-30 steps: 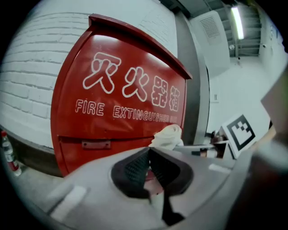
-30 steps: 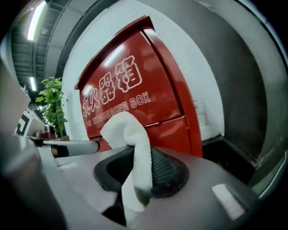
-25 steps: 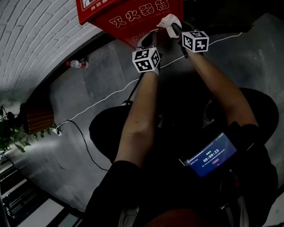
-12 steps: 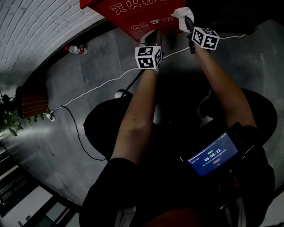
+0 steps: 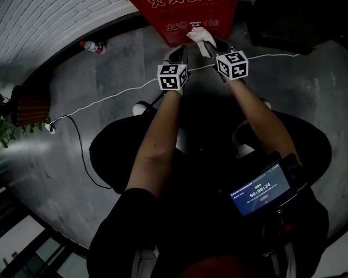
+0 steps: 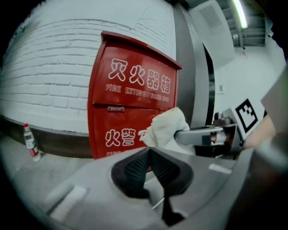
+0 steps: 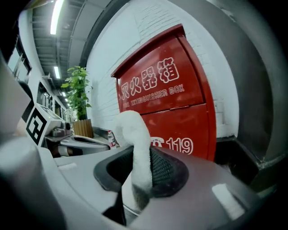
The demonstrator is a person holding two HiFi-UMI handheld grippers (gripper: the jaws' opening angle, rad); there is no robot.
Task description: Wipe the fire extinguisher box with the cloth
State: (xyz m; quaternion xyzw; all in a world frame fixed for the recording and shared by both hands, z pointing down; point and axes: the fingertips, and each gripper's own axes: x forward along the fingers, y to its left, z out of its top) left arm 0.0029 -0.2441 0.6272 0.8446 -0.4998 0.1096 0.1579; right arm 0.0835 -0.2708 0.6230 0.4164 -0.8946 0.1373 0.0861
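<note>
Grey concrete floor (image 5: pixel 109 108), with red metal fire extinguisher box (image 5: pixel 190 16) stood at far wall. White crumpled cloth (image 5: pixel 200 37) is pinched in right claw (image 7: pixel 139 166) near box's lower front; contact unclear. Left claw (image 6: pixel 150 155) is pressed together, empty. Wiping is judged mostly left.

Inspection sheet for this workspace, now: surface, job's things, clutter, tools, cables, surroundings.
Surface: grey concrete floor, dimly lit.
Job's things: red fire extinguisher box stands closed against the wall. The white cloth is held up by its lower front; contact cannot be told.
Clutter: one plastic bottle at the foot of the wall.
Tools: left tool shut, nothing in it; right tool shut on the cloth.
Cables: a white cable runs across the floor; a black cable loops beside the person.
Surroundings: white brick wall, a potted plant, a lit phone at the person's chest.
</note>
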